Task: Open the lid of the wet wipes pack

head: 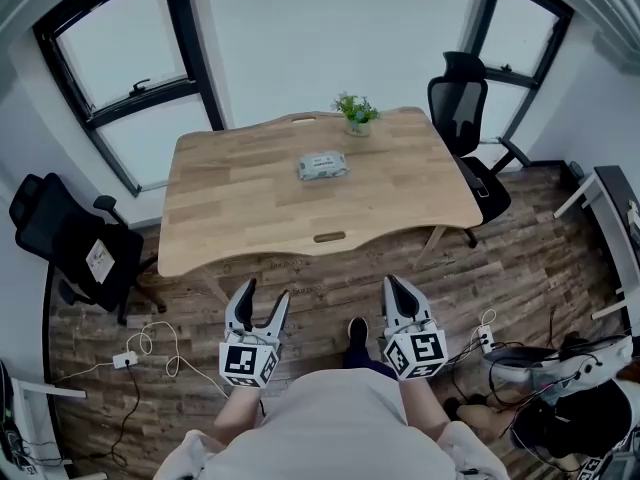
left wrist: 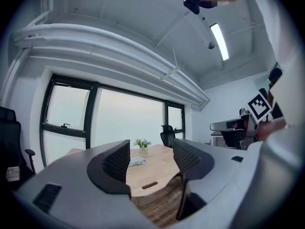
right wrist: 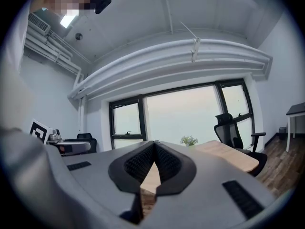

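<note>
Standing back from the surface (head: 230,208), I hold my left gripper (head: 265,294) wide, my right gripper (head: 393,284) closed on nothing; the wet wipes pack (head: 323,165) lies well ahead.

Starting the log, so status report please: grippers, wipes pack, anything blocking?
Left gripper open, empty; right gripper shut, empty. Wet wipes pack on table near plant, untouched, beyond both grippers. Path clear.

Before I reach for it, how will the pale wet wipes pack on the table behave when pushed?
The pale, flat wet wipes pack looks soft-sided, so it probably gives. Lying flat, it should not tip or roll. On the smooth wooden table it may slide unless steadied.
</note>
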The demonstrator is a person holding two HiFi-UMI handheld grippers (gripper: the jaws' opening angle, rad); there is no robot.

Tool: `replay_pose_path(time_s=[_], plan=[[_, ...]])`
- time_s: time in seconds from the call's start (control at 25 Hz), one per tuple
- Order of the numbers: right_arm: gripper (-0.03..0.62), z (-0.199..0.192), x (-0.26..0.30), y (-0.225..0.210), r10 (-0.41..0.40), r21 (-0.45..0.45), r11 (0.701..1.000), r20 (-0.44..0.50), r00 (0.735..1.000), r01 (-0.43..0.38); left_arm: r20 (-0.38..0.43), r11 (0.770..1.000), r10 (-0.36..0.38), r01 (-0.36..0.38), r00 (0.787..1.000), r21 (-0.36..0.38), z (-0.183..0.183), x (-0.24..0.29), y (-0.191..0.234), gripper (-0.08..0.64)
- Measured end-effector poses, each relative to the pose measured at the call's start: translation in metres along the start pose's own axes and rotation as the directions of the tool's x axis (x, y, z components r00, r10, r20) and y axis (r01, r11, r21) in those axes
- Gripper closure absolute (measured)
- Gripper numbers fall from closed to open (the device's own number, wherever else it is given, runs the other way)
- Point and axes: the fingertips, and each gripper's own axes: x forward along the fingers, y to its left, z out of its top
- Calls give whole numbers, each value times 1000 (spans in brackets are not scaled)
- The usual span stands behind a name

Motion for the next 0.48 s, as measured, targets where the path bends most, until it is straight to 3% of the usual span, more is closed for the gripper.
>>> replay_pose_path(time_s=[0.48], plan=[[584,-11,83,-37,35,46,998,-15,999,-35,-6,999,34,-34,999,33,-2,71,27,273]])
